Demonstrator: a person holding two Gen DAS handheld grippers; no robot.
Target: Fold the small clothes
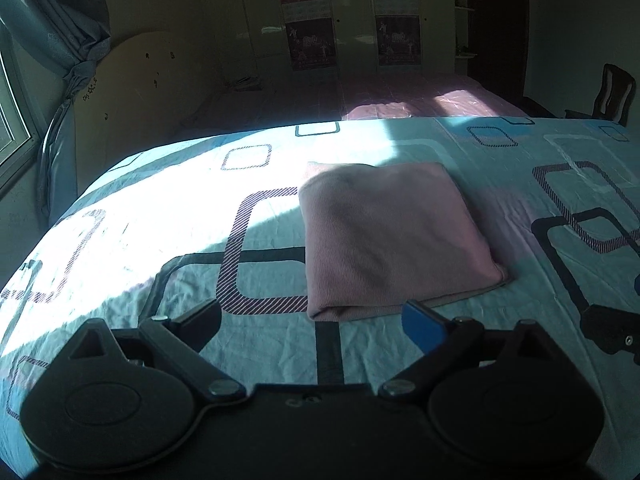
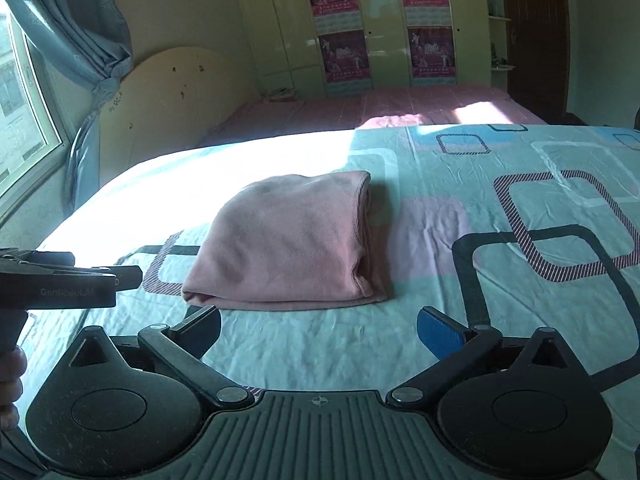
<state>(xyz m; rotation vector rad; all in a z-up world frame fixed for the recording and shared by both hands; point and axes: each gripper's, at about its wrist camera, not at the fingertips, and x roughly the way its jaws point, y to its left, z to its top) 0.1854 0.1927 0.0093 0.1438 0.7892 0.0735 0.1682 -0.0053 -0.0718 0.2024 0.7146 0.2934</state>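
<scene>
A pink garment (image 1: 384, 236) lies folded into a thick rectangle on the patterned teal sheet (image 1: 160, 240). In the left wrist view my left gripper (image 1: 316, 320) hovers just short of its near edge, jaws wide apart with nothing between them. The right wrist view shows the same pink garment (image 2: 288, 240) ahead of my right gripper (image 2: 320, 326), which also stands open and empty, clear of the cloth. The left gripper's body (image 2: 60, 280) pokes in at the left edge of the right wrist view, held by a hand (image 2: 10, 384). The right gripper's tip (image 1: 612, 328) shows at the right edge of the left wrist view.
The teal sheet (image 2: 480, 208) covers the near bed, half in bright sun. Behind it is a second bed with a pink cover (image 2: 380, 108) and a pale headboard (image 2: 172, 92). A curtain (image 2: 72, 20), window, wardrobe with posters (image 2: 344, 28) and a chair (image 1: 612, 92) stand further off.
</scene>
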